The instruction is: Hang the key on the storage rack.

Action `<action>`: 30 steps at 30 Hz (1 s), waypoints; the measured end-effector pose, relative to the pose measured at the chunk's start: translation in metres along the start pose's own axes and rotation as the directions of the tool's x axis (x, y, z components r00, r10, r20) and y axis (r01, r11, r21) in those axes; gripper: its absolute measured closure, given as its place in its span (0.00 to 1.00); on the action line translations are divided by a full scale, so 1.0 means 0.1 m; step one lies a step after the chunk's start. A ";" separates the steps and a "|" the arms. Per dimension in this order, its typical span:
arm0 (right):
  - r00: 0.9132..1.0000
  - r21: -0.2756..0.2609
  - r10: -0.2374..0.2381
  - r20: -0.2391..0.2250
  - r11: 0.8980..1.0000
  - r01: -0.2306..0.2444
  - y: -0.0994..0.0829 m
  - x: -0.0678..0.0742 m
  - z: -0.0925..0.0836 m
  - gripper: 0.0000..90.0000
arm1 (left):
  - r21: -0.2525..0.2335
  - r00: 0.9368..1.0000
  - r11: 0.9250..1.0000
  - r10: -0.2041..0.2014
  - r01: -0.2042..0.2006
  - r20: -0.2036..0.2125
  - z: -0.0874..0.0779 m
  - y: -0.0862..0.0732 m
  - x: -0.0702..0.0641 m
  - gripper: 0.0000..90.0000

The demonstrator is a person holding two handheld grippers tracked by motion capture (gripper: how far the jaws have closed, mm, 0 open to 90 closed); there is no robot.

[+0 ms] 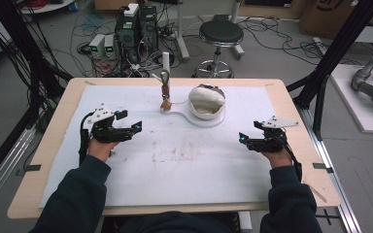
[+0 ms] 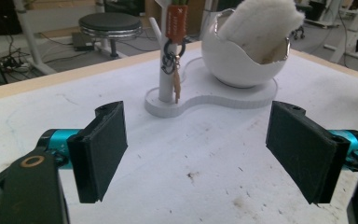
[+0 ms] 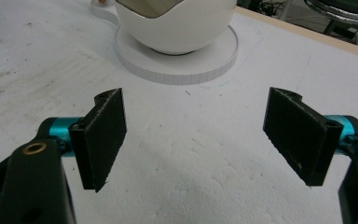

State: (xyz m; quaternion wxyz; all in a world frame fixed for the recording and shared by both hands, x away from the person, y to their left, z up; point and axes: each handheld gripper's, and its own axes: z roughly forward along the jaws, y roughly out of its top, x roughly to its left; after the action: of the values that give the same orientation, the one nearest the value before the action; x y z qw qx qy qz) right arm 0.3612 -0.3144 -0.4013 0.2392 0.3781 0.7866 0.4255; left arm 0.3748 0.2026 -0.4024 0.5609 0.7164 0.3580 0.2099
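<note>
Person is sitting at the table's near edge, both forearms in dark sleeves resting on the white mat (image 1: pixel 175 170)

Left gripper (image 1: pixel 135 128) is lying low over the mat's left part, jaws standing wide apart with nothing between them; in the left gripper view (image 2: pixel 196 154) bare, speckled mat is showing between the two black pads

Right gripper (image 1: pixel 243 139) is sitting over the mat's right part, jaws likewise spread wide and holding nothing; the right gripper view (image 3: pixel 193 140) is showing plain mat between the pads

Nearest things: a white egg-shaped shell (image 1: pixel 207 103) is standing on a flat white base (image 1: pixel 194 120) at the far middle of the mat, well apart from both grippers. The shell's top is open with a jagged rim, and a white fleecy lining (image 2: pixel 261 28) is bulging out of it

On the narrow end of the same base a thin white post (image 1: pixel 165 77) is rising upright; a key ring with an orange tag (image 2: pixel 176 21) is hanging from it, dangling against the post

Beyond the table a round black stool (image 1: pixel 220 34) and computer cases (image 1: pixel 137 29) are standing on the floor among cables
</note>
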 end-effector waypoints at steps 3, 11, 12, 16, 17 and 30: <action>1.000 0.006 0.004 0.002 1.000 -0.004 0.00 0.00 0.00 0.24 | 0.001 1.000 1.000 0.001 -0.001 0.012 0.03 -0.01 0.00 0.23; 1.000 0.009 -0.002 0.011 1.000 0.002 0.01 0.03 -0.01 0.24 | -0.014 0.999 1.000 0.006 -0.005 0.032 -0.02 -0.06 -0.02 0.26; 1.000 0.009 -0.006 0.011 1.000 0.006 0.01 0.03 -0.01 0.24 | -0.012 1.000 1.000 0.005 -0.005 0.028 -0.03 -0.07 -0.01 0.26; 1.000 0.006 -0.007 0.010 1.000 0.007 0.02 0.04 -0.01 0.24 | -0.031 1.000 1.000 -0.004 0.004 0.013 -0.06 -0.06 0.00 0.26; 1.000 0.007 -0.006 0.010 1.000 0.006 0.02 0.05 -0.01 0.24 | -0.030 1.000 1.000 -0.007 0.007 0.010 -0.06 -0.06 0.00 0.26; 1.000 0.007 0.001 0.004 1.000 -0.001 0.02 0.03 0.01 0.24 | -0.028 1.000 0.999 -0.021 0.021 -0.006 -0.08 -0.07 0.04 0.26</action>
State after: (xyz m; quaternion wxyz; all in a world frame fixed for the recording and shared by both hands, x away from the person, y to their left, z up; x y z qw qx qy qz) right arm 0.3608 -0.3114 -0.4004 0.2393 0.3802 0.7875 0.4219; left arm 0.3698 0.2114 -0.4077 0.5718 0.7042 0.3642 0.2110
